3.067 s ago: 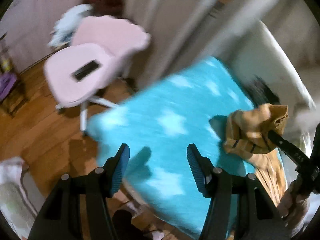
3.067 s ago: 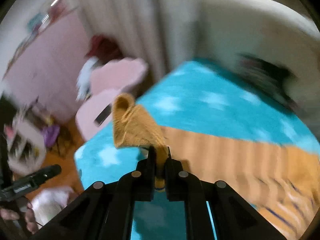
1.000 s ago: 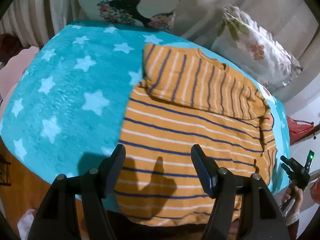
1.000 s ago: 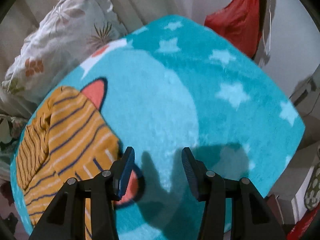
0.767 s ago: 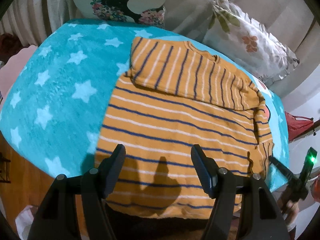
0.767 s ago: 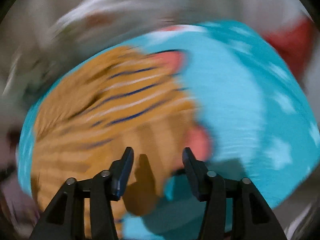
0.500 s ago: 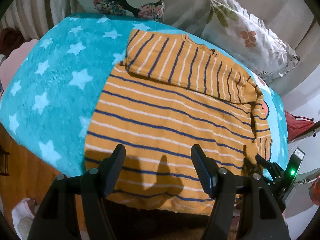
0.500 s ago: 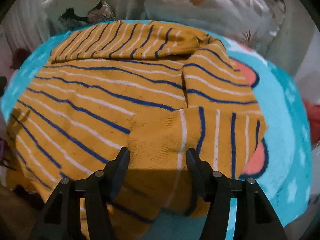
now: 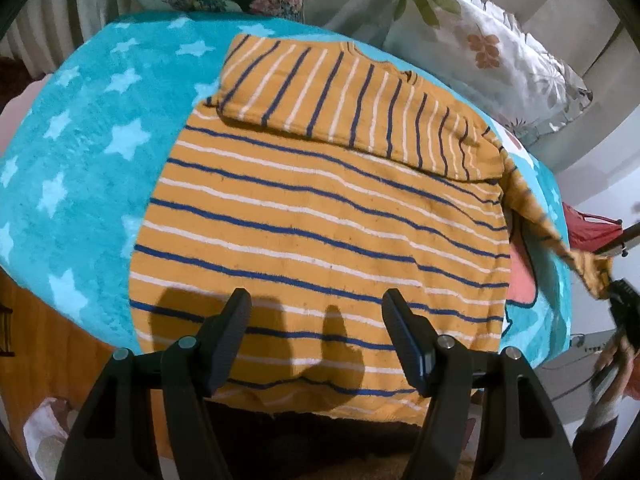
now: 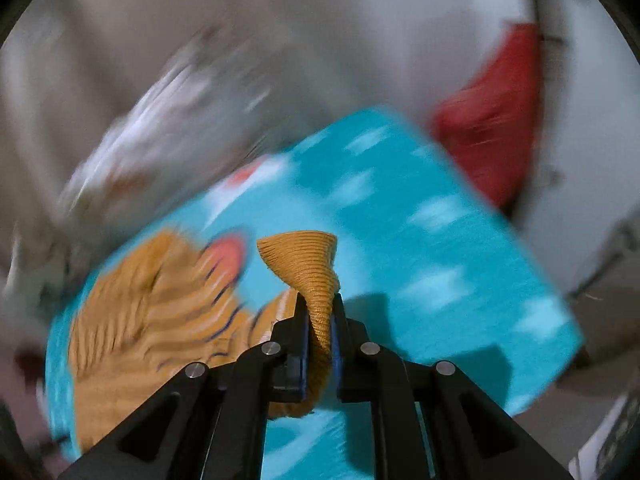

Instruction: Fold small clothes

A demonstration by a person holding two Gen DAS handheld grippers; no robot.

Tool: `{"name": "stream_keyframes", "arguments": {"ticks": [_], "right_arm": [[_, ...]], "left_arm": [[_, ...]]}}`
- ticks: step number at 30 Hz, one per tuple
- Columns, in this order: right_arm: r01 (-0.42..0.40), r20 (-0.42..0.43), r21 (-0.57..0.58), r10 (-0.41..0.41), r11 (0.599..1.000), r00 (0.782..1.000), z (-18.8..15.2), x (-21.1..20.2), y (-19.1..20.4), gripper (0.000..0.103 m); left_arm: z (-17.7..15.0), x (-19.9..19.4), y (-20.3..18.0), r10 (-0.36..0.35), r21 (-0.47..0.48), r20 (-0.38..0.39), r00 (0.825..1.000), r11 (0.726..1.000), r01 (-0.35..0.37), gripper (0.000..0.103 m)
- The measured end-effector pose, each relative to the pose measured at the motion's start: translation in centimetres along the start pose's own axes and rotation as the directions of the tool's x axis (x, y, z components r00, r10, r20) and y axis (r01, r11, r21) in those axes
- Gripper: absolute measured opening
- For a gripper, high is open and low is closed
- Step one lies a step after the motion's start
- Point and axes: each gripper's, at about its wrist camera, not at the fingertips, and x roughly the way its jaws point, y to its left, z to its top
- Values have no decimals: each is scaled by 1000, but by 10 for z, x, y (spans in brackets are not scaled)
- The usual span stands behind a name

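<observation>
An orange sweater (image 9: 320, 216) with blue and white stripes lies flat on a turquoise star blanket (image 9: 80, 152); its left sleeve is folded across the top. My left gripper (image 9: 316, 332) is open and empty, hovering over the sweater's hem. My right gripper (image 10: 318, 320) is shut on the ribbed cuff of the right sleeve (image 10: 308, 268) and holds it up off the blanket (image 10: 420, 272). In the left wrist view that sleeve (image 9: 536, 216) stretches out to the right toward the right gripper (image 9: 620, 292). The right wrist view is motion-blurred.
Floral pillows (image 9: 480, 40) lean behind the blanket. A red bag (image 9: 592, 228) hangs to the right, also in the right wrist view (image 10: 496, 120). Wooden floor (image 9: 40, 320) lies at the lower left. The blanket's near edge drops off below the hem.
My right gripper was open over the sleeve half a second ago; it has shut on the cuff and pulled the sleeve out to the right. My left gripper has shifted only slightly.
</observation>
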Motion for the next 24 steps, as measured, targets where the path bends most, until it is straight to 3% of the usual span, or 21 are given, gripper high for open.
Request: {"name": "stream_keyframes", "arguments": {"ticks": [3,5,8,11,17,19,24], "right_arm": [[67,109,95,-78,993,991,36,-25,-25,9],[85,163,107,-102,991,981,51,-40,-19,9],[93,211,62,-104,994,972,57,-56,22,9],[33,202,-20,-28,999,979,55,-53,82,9],[-174,51,-209,188,962,981,15,-12,247,9],[-264,-37,-234,263,936,964,-8,10,304,9],[-446,-263,-253,383,859,886,-73,69,431,9]], "left_arm": [[2,3,9,-21,-11,-2,1000,1000,21,67],[7,4,18,-43,-24,-4,999,999,43,67],[21,-2,38,-81,-51,11,997,995,82,67],[37,-9,61,-102,-64,49,994,992,105,67],[53,-23,110,-85,-58,106,991,994,91,68],[53,-27,134,-72,-71,114,991,994,80,69],[51,-33,201,-35,-137,117,993,989,51,69]]}}
